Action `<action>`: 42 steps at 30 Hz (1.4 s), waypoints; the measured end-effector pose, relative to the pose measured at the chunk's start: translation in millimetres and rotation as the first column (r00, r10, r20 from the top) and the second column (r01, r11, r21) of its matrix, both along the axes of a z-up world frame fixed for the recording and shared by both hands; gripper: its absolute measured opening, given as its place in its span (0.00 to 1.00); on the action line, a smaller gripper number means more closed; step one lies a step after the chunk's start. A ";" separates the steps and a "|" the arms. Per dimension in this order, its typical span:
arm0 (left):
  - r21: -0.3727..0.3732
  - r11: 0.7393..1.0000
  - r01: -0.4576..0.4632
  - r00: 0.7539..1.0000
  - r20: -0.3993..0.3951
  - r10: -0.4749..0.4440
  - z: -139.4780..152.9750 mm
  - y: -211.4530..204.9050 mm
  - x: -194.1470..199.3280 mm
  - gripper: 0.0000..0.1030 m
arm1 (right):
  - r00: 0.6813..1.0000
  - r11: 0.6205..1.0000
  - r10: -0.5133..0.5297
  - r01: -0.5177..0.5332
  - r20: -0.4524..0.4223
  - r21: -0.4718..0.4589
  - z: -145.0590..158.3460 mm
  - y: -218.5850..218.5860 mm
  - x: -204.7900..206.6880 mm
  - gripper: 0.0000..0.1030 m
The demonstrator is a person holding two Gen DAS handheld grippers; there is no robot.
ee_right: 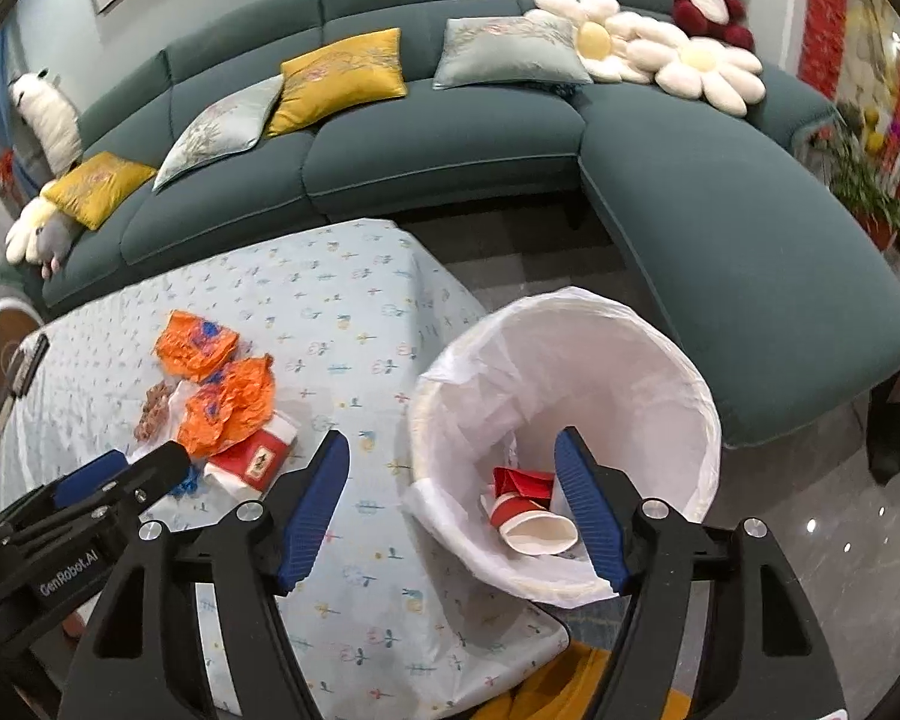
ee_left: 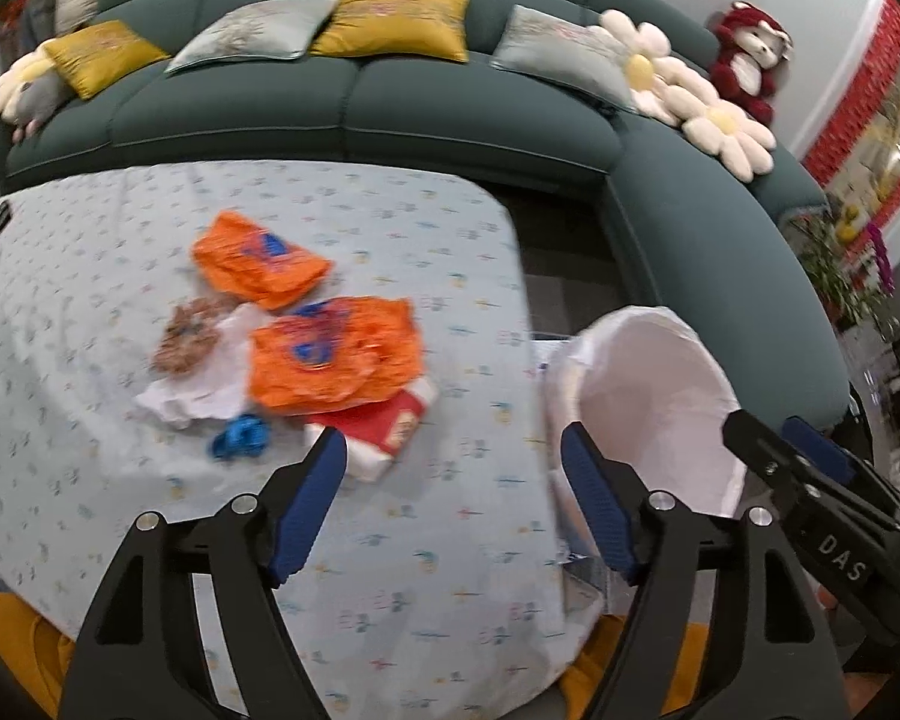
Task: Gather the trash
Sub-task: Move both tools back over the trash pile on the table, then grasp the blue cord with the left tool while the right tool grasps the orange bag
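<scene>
On the pale patterned tablecloth (ee_left: 390,228) lies a heap of trash: two crumpled orange bags (ee_left: 336,360) (ee_left: 258,258), brown scraps (ee_left: 183,339) on white paper, a small blue scrap (ee_left: 240,435) and a red-and-white carton (ee_left: 384,420). My left gripper (ee_left: 453,438) hangs open just in front of the carton, with nothing between its fingers. My right gripper (ee_right: 450,438) is open and empty above the near rim of a white-lined bin (ee_right: 570,300). Red paper cups (ee_right: 534,525) lie inside the bin. Each gripper shows in the other's view: the right (ee_left: 774,429), the left (ee_right: 132,462).
The bin (ee_left: 660,324) stands against the table's right edge. A dark green corner sofa (ee_right: 450,144) with cushions and soft toys runs behind and to the right. A dark flat object (ee_right: 27,360) lies at the table's far left. Grey floor shows between table and sofa.
</scene>
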State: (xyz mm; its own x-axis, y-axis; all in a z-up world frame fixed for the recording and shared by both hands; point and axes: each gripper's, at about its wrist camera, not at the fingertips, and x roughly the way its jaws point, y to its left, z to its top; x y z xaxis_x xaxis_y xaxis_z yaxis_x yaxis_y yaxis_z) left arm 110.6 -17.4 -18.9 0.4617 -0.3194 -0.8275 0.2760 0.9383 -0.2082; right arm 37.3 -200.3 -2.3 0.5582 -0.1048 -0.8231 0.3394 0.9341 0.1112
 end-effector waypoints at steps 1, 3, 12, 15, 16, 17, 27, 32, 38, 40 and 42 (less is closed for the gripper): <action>0.002 1.000 -0.016 1.000 0.000 0.016 -0.7 8.5 0.5 0.70 | 1.000 1.000 0.009 -0.009 -0.011 -0.006 -0.2 6.3 2.3 0.66; 0.010 0.999 -0.044 0.999 0.004 0.044 -1.7 23.1 0.8 0.75 | 1.000 1.000 0.016 -0.016 -0.024 -0.009 -0.7 15.9 5.7 0.66; 0.050 0.987 -0.156 0.988 -0.004 0.156 -18.1 83.9 2.0 0.79 | 0.998 1.000 0.023 -0.023 -0.065 -0.006 -6.9 54.0 18.1 0.77; 0.058 0.981 -0.185 0.982 -0.018 0.187 -27.5 100.5 2.8 0.79 | 0.997 1.000 0.028 -0.028 -0.069 0.006 -11.7 62.2 21.6 0.77; 0.062 0.979 -0.194 0.980 -0.024 0.196 -30.6 104.1 3.0 0.79 | 0.997 1.000 0.029 -0.028 -0.072 0.008 -13.7 64.9 23.1 0.77; 0.065 0.977 -0.204 0.978 -0.032 0.206 -34.5 109.0 3.6 0.80 | 0.996 0.999 0.032 -0.031 -0.078 0.013 -16.8 68.2 25.2 0.77; 0.084 0.958 -0.276 0.949 -0.134 0.285 -75.4 134.5 19.2 0.80 | 0.988 0.996 0.089 -0.085 -0.123 0.039 -43.4 97.0 50.7 0.77; 0.086 0.957 -0.277 0.941 -0.178 0.288 -94.0 131.6 33.5 0.80 | 0.985 0.993 0.115 -0.109 -0.131 0.054 -53.4 104.9 69.5 0.77; 0.077 0.947 -0.312 0.923 -0.212 0.321 -109.9 124.9 55.1 0.80 | 0.979 0.990 0.131 -0.121 -0.158 0.069 -66.4 109.9 93.8 0.77; 0.074 0.945 -0.319 0.915 -0.235 0.327 -116.1 123.5 62.6 0.79 | 0.978 0.990 0.134 -0.125 -0.162 0.067 -68.8 111.1 101.4 0.77; 0.071 0.945 -0.318 0.913 -0.245 0.326 -122.1 121.1 69.5 0.79 | 0.976 0.989 0.139 -0.129 -0.166 0.068 -71.4 112.2 110.0 0.77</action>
State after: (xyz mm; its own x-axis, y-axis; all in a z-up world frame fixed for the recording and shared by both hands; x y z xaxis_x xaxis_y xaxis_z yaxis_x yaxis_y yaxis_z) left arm 180.2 103.7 -141.0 0.3120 -0.1621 -0.9362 -0.0997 0.9743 -0.2019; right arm 147.3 -88.1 -73.8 0.4157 0.0109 -0.9095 0.2299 0.9662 0.1167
